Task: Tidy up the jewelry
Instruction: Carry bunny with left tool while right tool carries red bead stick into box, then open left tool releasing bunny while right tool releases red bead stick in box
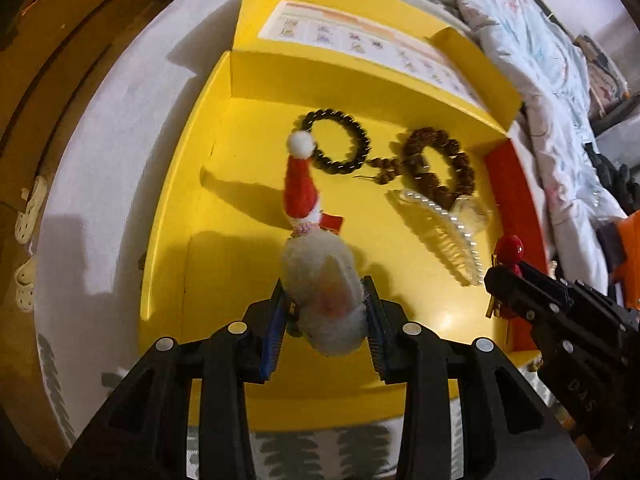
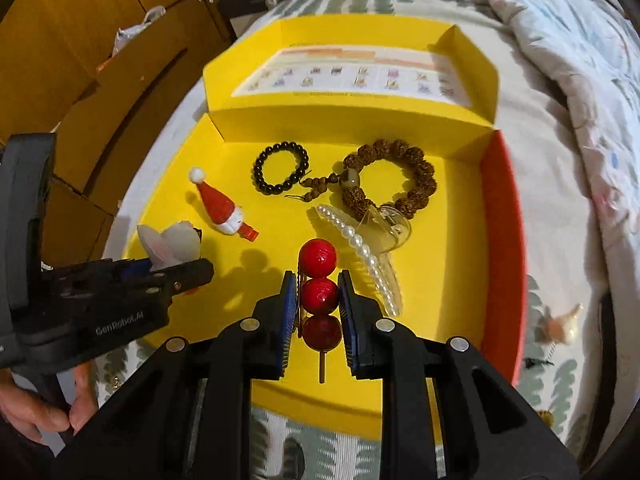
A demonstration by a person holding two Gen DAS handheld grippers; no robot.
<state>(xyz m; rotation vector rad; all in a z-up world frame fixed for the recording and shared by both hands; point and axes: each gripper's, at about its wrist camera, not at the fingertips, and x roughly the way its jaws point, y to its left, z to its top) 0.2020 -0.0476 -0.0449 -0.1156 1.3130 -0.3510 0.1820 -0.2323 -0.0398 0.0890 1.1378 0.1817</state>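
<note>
My left gripper [image 1: 325,300] is shut on a white fluffy bunny clip [image 1: 326,300] and holds it above the left part of the open yellow box [image 1: 176,240]; it also shows in the right wrist view [image 2: 172,246]. My right gripper [image 2: 318,294] is shut on a red three-bead hairpin [image 2: 319,296] over the box's front middle, seen too in the left wrist view [image 1: 508,250]. In the box lie a Santa-hat clip [image 2: 222,208], a black bead bracelet [image 2: 282,172], a brown seed bracelet [image 2: 394,178] and a pearl hair claw [image 2: 364,248].
The box lid [image 2: 352,76] stands open at the back with a printed card inside. The box's right wall is red [image 2: 502,240]. The box sits on a bed with a rumpled quilt [image 2: 560,60] on the right. Wooden cabinets [image 2: 80,40] stand at the left. A small pale clip [image 2: 560,322] lies outside right.
</note>
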